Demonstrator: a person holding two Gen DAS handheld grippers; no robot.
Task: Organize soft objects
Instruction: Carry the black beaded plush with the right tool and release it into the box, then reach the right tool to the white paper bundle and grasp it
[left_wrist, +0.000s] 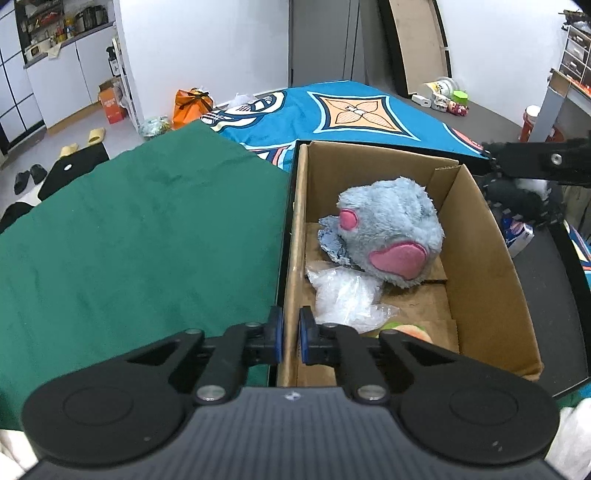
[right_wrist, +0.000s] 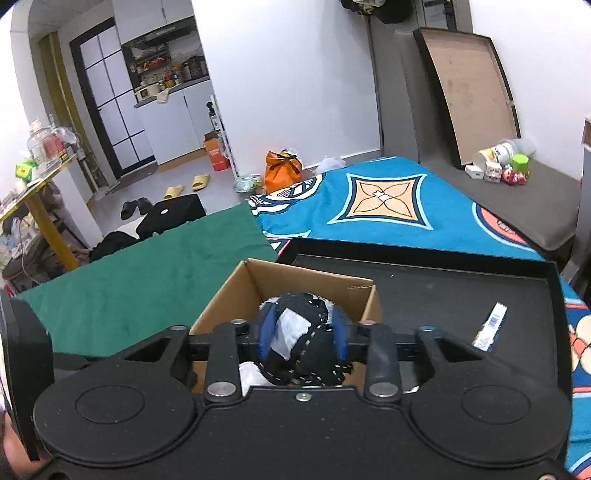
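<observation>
A cardboard box (left_wrist: 476, 236) sits in a black tray (right_wrist: 443, 280) on the bed. Inside lie a grey-blue plush (left_wrist: 391, 229) with pink patches, a blue-grey cloth (left_wrist: 332, 240) and a crumpled clear plastic bag (left_wrist: 347, 295). My left gripper (left_wrist: 290, 328) is shut on the box's left wall, with the tray rim beside it. My right gripper (right_wrist: 303, 325) is above the box's near end. It is shut on a black soft bundle (right_wrist: 314, 343) with white dotted trim and a white patch. In the left wrist view the same black bundle (left_wrist: 515, 195) hangs beyond the box's right wall.
A green cloth (left_wrist: 147, 229) covers the bed left of the box, and a blue patterned blanket (right_wrist: 388, 199) lies behind it. A small blue-white packet (right_wrist: 489, 326) lies in the tray right of the box. Bags, slippers and jars are on the floor beyond.
</observation>
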